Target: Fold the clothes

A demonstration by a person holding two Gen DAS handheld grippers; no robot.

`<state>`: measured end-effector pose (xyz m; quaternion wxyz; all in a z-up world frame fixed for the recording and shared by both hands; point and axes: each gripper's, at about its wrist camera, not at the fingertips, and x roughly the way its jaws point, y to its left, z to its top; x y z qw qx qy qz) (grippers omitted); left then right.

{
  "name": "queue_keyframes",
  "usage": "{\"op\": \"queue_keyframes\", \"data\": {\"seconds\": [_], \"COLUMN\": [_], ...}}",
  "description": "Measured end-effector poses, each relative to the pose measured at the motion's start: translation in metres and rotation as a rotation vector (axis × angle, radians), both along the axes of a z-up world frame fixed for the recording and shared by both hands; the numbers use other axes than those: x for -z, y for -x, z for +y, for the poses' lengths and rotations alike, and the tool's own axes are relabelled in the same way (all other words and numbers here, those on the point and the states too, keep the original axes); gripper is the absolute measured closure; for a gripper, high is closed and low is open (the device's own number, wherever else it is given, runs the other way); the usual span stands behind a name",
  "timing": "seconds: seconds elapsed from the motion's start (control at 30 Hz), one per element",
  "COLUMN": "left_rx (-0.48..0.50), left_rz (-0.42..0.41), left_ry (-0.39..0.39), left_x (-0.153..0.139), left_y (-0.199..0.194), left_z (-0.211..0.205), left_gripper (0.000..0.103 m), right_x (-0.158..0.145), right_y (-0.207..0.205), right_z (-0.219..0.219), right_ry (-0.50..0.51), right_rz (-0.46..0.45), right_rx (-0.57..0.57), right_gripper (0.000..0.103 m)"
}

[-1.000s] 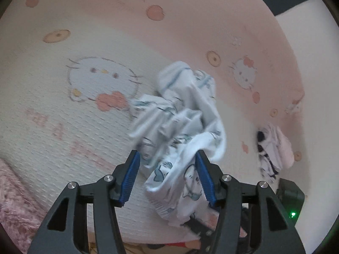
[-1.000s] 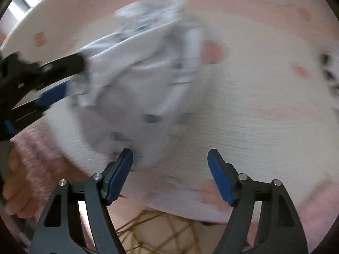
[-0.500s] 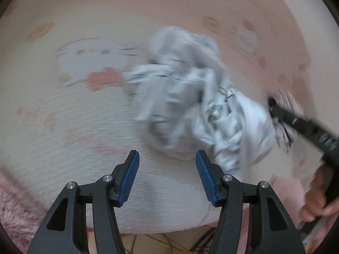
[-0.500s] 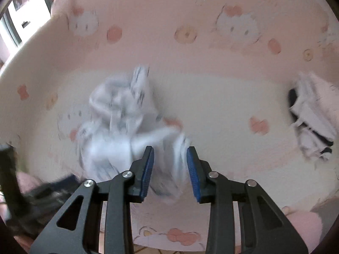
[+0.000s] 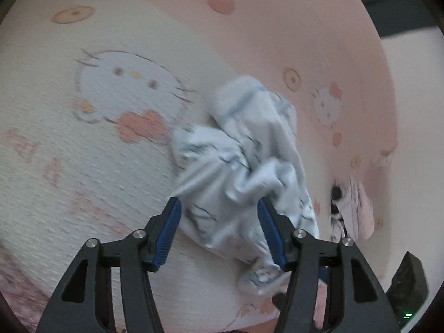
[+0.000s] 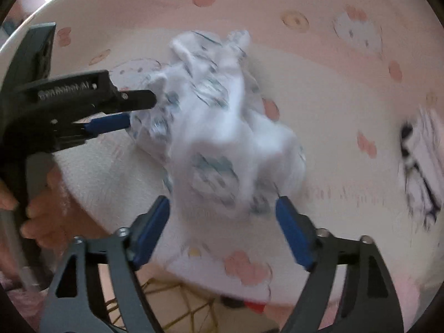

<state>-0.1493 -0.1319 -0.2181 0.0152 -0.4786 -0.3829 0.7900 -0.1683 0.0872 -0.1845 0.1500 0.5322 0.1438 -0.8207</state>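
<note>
Pink and cream, the blanket (image 5: 91,188) with cat-face prints covers the whole work surface, and one crumpled white garment (image 5: 244,172) with blue-grey prints lies on it near the middle, not yet spread flat. Half a second ago the right gripper (image 6: 222,208) had its fingers nearly pressed together at the near edge of the cloth; now they stand wide apart with the bundle between and beyond them, and I cannot tell if the pads touch it. The left gripper (image 5: 219,216) was then back from the garment with bare blanket between its fingers; now it has come close, its blue pads spread on both sides of a fold but not pinching it. In the right view the same left tool (image 6: 122,111) reaches the left edge of the cloth. I judge that no tool holds the garment at this moment, so the folding has not really started; an edge or corner must first be found. I count one garment in work, one second piece of clothing (image 5: 352,208), white, pink and black, lying well apart to the right, and two grippers.
</note>
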Motion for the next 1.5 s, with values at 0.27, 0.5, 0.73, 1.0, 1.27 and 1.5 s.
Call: {"op": "queue_keyframes", "data": {"seconds": [0.27,0.5,0.73,1.0,1.27,1.5], "left_rx": [0.006,0.024,-0.018,0.03,0.05,0.131], "left_rz": [0.053,0.152,0.336,0.108,-0.005,-0.147], "left_ry": [-0.077,-0.129,0.031,0.145,0.254,0.289], "left_x": [0.021,-0.003,-0.078,-0.046,-0.038,-0.01], "left_y": [0.005,-0.001,-0.025,-0.011,-0.019,-0.033], "left_z": [0.008,-0.003,-0.039,-0.02,-0.014,-0.023], "left_gripper": [0.043,0.085,0.085,0.075,0.038,0.038], "right_x": [0.029,-0.025,-0.1,-0.075,0.001,0.064], "right_y": [0.049,0.045,0.006,-0.011,-0.055,-0.07], "right_z": [-0.012,-0.015,-0.004,0.019,-0.022,-0.082], "right_ry": [0.095,0.231,0.599,0.333,0.199,0.01], "right_rz": [-0.121,-0.101,-0.126,-0.071,-0.205,-0.245], "right_rx": [0.097,0.069,-0.001,0.133,0.028,-0.073], "right_gripper": [0.06,0.078,0.085,0.059,0.027,0.048]}}
